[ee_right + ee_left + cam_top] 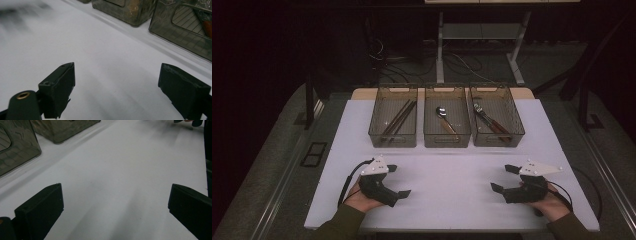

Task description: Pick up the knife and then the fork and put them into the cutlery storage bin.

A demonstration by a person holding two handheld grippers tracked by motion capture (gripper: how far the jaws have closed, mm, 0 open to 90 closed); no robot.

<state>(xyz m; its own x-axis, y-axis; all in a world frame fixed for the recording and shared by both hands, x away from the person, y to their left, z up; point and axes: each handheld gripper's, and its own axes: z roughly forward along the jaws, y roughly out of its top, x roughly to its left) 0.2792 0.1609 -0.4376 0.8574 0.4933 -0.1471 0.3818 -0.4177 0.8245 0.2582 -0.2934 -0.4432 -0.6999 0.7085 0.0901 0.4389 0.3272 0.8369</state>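
Both claws rest low on the near part of the white desk point(452, 150), each held by a hand whose forearm comes in from the bottom edge, and both stand released with nothing between their jaws. The left claw point(396, 181) and the right claw point(504, 179) point inward toward each other, well apart, leaving a wide bare stretch of desk between them; this looks like a neutral rest pose rather than a reach. Along the far side three smoky translucent bins stand side by side, just beside one another, apparently to keep each kind of cutlery apart. The left bin point(393, 139) holds chopsticks point(399, 117) lying lengthwise, the middle bin point(447, 140) holds a spoon point(444, 119) with its bowl toward the far end, and the right bin point(498, 140) holds what looks like a fork or knife with a brown handle point(489, 121); which one cannot be told. Judging from this, the cutlery sits sorted and neither claw is near it.
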